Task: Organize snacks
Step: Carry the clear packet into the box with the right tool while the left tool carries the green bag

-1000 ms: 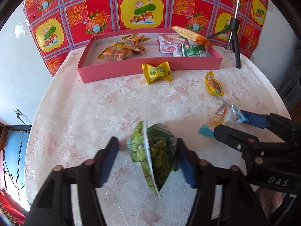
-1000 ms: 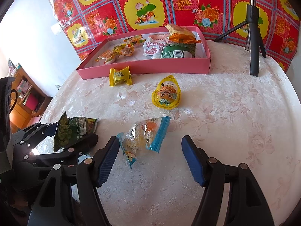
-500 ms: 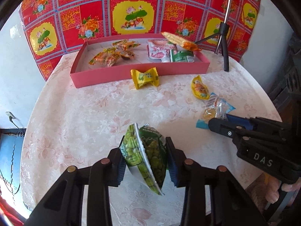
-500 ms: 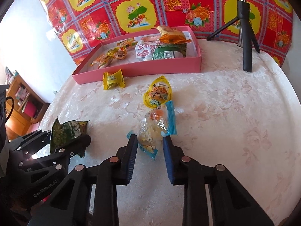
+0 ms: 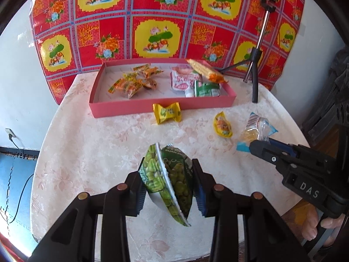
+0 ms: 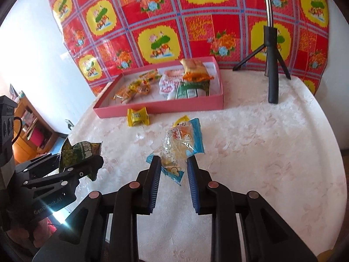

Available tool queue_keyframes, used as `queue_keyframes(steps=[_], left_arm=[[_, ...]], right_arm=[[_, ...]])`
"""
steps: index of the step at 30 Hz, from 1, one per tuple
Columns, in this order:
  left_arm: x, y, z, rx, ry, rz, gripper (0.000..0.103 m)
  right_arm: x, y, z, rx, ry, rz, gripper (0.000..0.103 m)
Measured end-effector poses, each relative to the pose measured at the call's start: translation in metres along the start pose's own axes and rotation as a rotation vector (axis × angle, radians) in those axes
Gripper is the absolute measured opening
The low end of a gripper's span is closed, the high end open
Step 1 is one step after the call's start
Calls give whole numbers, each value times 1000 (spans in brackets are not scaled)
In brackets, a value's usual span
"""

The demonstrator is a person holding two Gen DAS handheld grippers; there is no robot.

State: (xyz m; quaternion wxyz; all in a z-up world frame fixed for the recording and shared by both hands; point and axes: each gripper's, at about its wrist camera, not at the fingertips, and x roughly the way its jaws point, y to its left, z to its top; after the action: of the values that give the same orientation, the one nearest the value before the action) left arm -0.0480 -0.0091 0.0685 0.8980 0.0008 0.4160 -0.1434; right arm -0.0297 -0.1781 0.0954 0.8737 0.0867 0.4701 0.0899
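Snacks are in both my grips: the left hand-held gripper (image 5: 169,187) is clamped on a green pea packet (image 5: 170,181), the right hand-held gripper (image 6: 173,168) clamped on a clear blue-edged packet (image 6: 181,146), both clear of the desk (image 6: 261,142). Ahead of them lie two yellow packets (image 5: 166,112) and the pink box (image 5: 161,106).

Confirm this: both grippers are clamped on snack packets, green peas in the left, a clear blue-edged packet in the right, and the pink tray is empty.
Not empty. The left wrist view shows the pink tray already holding several wrapped snacks. The rest stands: left gripper on the green pea packet, right gripper on the clear blue-edged packet.
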Motion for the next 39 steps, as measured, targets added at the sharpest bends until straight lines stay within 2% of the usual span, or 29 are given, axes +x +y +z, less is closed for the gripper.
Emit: queue_keyframes(steps=[9, 17, 31, 39], left_arm=[[-10, 3, 25, 0, -42, -8, 39], [6, 18, 49, -19, -44, 6, 39], [35, 42, 93, -82, -25, 34, 39], [61, 53, 110, -106, 6, 61, 39]], right_arm=[[-7, 1, 19, -7, -29, 43, 26], [2, 7, 43, -49, -37, 58, 26], [40, 18, 86, -89, 11, 117, 26], [75, 21, 104, -100, 48, 162, 26]])
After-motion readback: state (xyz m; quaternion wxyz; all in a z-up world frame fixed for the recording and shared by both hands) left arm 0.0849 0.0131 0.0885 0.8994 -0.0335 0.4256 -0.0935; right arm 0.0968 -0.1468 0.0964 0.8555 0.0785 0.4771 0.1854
